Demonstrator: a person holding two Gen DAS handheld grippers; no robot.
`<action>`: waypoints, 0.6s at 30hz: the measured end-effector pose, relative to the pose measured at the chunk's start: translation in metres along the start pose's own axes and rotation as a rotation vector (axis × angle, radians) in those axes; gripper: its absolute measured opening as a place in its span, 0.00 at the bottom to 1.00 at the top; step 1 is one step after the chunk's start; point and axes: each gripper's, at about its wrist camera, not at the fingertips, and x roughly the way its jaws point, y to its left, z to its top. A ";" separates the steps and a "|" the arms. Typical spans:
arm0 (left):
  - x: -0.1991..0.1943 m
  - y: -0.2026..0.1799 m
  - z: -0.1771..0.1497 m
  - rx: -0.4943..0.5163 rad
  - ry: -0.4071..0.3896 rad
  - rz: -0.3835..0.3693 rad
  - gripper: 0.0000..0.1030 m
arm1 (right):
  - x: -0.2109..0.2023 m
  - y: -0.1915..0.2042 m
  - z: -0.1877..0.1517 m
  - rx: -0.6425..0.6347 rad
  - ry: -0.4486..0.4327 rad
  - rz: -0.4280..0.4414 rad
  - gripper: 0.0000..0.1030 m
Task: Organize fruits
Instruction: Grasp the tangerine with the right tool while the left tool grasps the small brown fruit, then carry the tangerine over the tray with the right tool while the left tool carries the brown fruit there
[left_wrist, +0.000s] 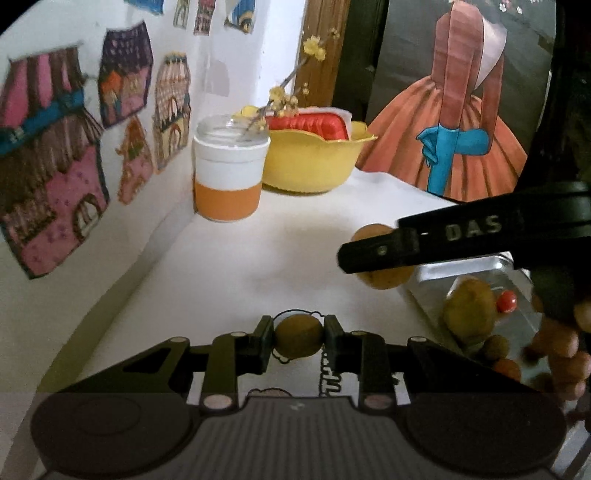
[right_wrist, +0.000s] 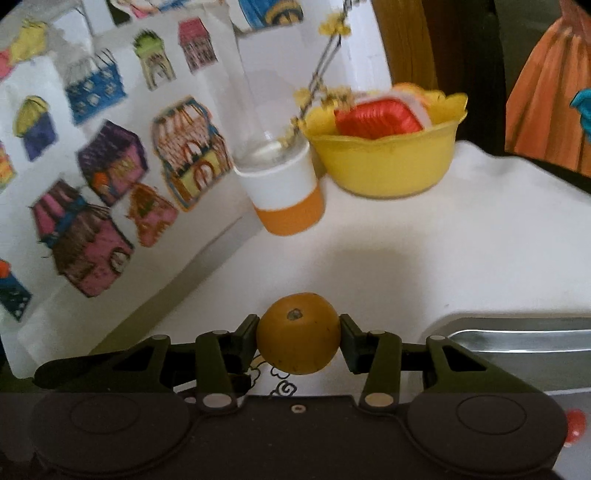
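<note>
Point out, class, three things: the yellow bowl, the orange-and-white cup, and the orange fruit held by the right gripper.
yellow bowl (right_wrist: 384, 166), right wrist view, front wall.
orange-and-white cup (left_wrist: 229, 173), left wrist view, white band.
orange fruit (right_wrist: 298, 334), right wrist view, middle of the skin.

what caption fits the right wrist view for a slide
Right tongs clamp an orange fruit above the white table, yellow bowl beyond.

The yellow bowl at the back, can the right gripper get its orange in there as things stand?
Probably yes. The right gripper, shut on the orange, faces bare white tabletop up to the yellow bowl; only the flower cup stands beside it.
</note>
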 end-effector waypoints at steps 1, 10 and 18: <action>-0.003 -0.002 0.000 -0.002 -0.002 -0.001 0.31 | -0.007 0.000 -0.001 -0.001 -0.008 -0.001 0.46; -0.034 -0.035 -0.001 -0.004 -0.021 -0.042 0.31 | -0.072 -0.003 -0.019 -0.007 -0.088 -0.035 0.46; -0.054 -0.078 -0.012 0.008 -0.044 -0.106 0.31 | -0.124 -0.020 -0.046 0.006 -0.136 -0.104 0.46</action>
